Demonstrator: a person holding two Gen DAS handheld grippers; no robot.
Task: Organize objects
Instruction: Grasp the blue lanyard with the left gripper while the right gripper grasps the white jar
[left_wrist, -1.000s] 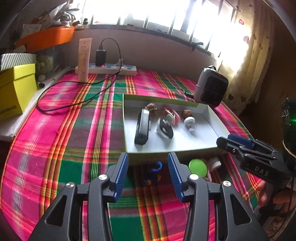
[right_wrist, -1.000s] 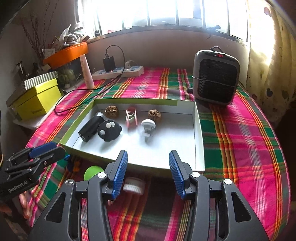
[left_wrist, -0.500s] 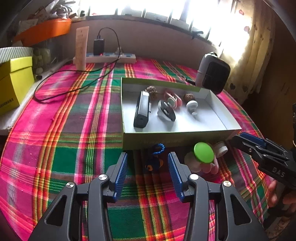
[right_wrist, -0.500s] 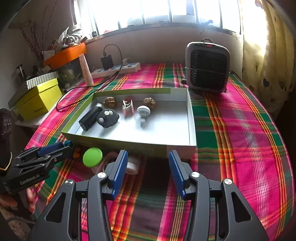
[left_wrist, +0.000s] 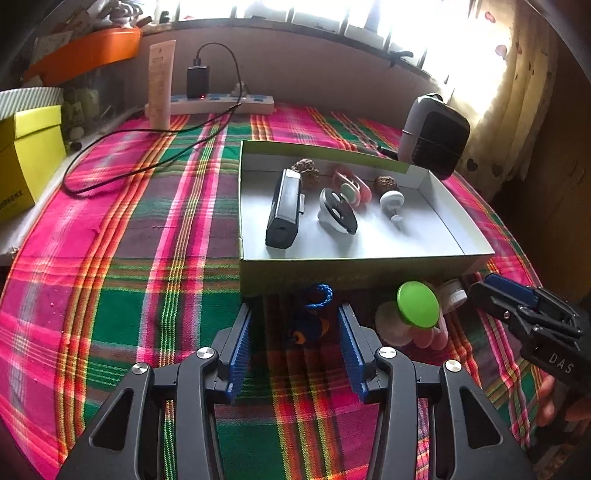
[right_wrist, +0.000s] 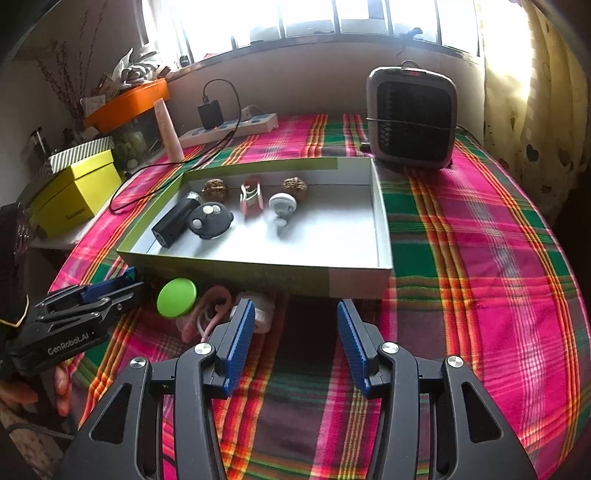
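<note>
The left tool (left_wrist: 294, 345) is wide open, and the small blue toy (left_wrist: 312, 325) lies straight ahead between its fingers, in front of the box (left_wrist: 332, 275). The right tool (right_wrist: 295, 341) is also wide and holds nothing. Inside the box lie a black bar (left_wrist: 284, 208), two walnuts and small gadgets.

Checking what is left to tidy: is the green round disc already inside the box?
No: the green disc lies on the plaid cloth outside the near wall of the box.

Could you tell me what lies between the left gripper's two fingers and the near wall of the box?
In the left wrist view, a small dark blue toy with a blue cord loop lies between the open left gripper and the box; otherwise only plaid tablecloth.
</note>
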